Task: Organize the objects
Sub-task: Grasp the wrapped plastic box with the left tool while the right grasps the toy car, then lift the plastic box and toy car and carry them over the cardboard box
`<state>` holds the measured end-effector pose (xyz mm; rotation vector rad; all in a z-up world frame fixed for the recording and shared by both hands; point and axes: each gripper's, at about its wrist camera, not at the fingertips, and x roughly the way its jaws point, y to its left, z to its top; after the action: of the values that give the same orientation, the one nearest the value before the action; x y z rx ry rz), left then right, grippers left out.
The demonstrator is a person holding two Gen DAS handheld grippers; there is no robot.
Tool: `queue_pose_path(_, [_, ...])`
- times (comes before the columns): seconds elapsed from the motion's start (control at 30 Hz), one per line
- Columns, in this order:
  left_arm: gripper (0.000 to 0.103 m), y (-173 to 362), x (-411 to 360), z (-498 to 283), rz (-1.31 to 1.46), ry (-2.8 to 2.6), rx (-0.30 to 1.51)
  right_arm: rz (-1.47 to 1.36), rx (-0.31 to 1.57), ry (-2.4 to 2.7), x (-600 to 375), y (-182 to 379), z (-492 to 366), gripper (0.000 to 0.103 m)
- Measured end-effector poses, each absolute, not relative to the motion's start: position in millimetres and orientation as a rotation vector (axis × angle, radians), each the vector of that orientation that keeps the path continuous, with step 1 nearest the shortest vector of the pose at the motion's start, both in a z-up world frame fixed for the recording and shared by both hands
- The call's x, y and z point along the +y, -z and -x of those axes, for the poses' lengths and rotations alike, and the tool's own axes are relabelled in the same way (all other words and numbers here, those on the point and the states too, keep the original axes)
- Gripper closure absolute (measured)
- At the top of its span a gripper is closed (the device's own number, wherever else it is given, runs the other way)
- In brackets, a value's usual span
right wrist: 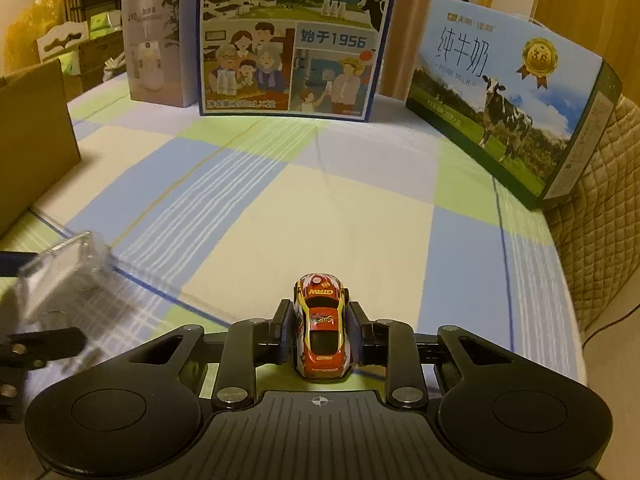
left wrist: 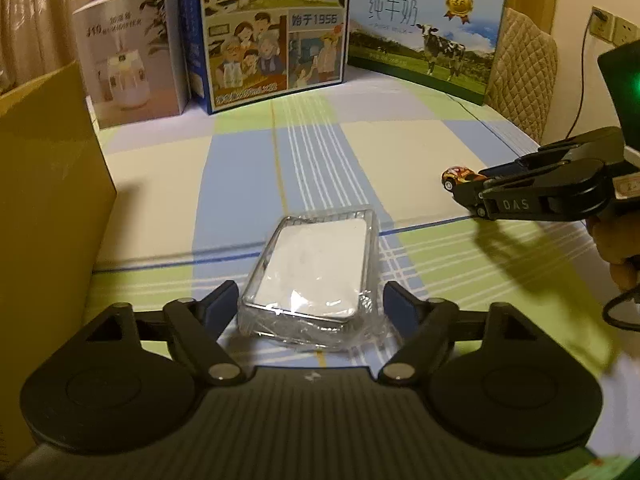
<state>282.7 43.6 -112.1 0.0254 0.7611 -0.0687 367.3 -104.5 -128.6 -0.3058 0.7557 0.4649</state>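
Partly blurred clear case (right wrist: 60, 268), edge-cropped

Wrapped box (left wrist: 310, 276) lay on the tablecloth (left wrist: 240, 176) between the left gripper (left wrist: 310, 300) fingers, not touched. Toy car (right wrist: 320, 326) sat to its right, clamped in the right gripper (right wrist: 320, 330). Three cartons (right wrist: 290, 40) stood along the far edge, cardboard box (left wrist: 44, 208) at left.

red-and-yellow toy car (right wrist: 320, 330), blue-green checked tablecloth (right wrist: 280, 208)
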Motion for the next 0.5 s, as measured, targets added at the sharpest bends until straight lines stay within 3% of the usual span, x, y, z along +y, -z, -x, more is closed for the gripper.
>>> queue_pose_path(0.17, [0.028, 113.3, 44.1, -284.6, -0.03, 0.082, 0.774, 0.294, 0.749, -0.463, -103.2, 123.4, -364.1, 0.078])
queue_pose_path(0.37, [0.042, 115.7, 43.1, -285.1, -0.036, 0.086, 0.806, 0.288, 0.751, -0.465, -101.1, 120.6, -359.2, 0.078])
queue_pose_path(0.4, [0.048, 115.4, 43.5, -285.3, -0.035, 0.087, 0.807, 0.283, 0.752, -0.464, -101.0, 119.8, -358.7, 0.078])
queue_pose_path(0.5, [0.049, 115.5, 43.2, -284.6, -0.036, 0.086, 0.813, 0.263, 0.76, -0.46, -101.8, 115.7, -356.8, 0.078])
